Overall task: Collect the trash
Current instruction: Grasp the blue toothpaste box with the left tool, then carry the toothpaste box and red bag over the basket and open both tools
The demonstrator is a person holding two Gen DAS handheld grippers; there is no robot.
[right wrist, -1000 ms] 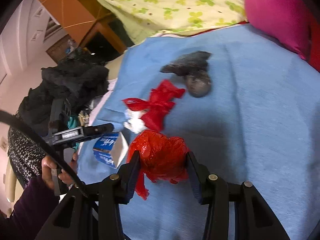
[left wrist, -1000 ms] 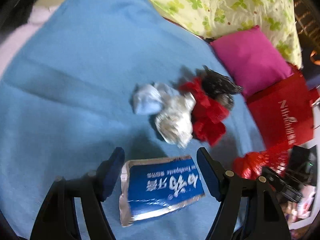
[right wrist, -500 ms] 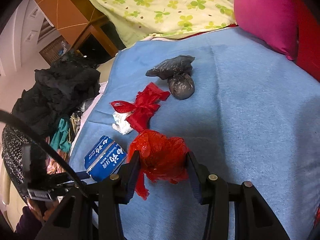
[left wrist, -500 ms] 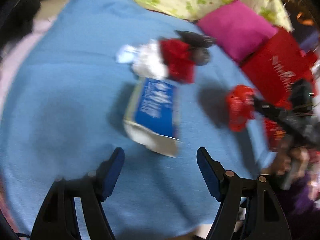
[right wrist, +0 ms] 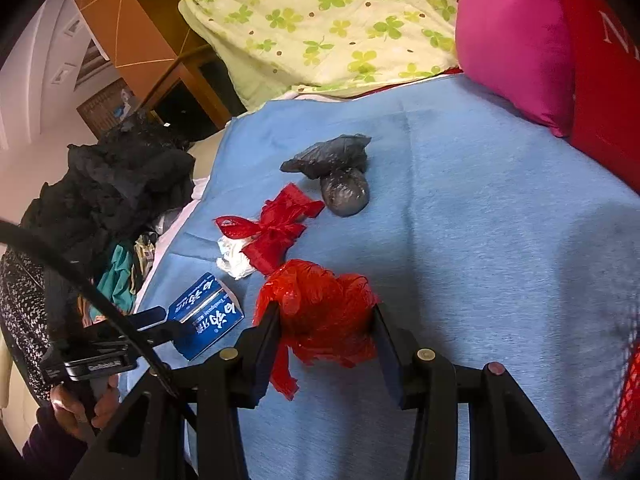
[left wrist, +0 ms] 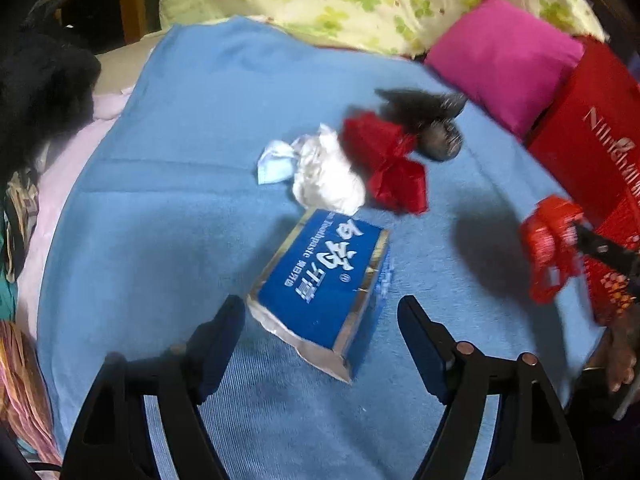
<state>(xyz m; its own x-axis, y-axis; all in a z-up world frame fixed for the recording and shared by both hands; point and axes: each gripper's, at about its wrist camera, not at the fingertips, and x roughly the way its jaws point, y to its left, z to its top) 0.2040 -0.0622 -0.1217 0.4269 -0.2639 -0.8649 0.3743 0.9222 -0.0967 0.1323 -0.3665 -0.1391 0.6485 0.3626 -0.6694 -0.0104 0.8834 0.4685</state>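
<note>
Right claw [right wrist: 326,330] grips red bag [right wrist: 320,308]; left claw [left wrist: 320,334] gapes, empty.

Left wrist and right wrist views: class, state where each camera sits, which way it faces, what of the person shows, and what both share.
Left wrist: on the left gripper, angled down at the toothpaste box; its open fingers, a hand.
Right wrist: on the right gripper, fingers clamping a red plastic bag; a hand lower left.
Shared: box, blue blanket, red bag, black bag.
</note>
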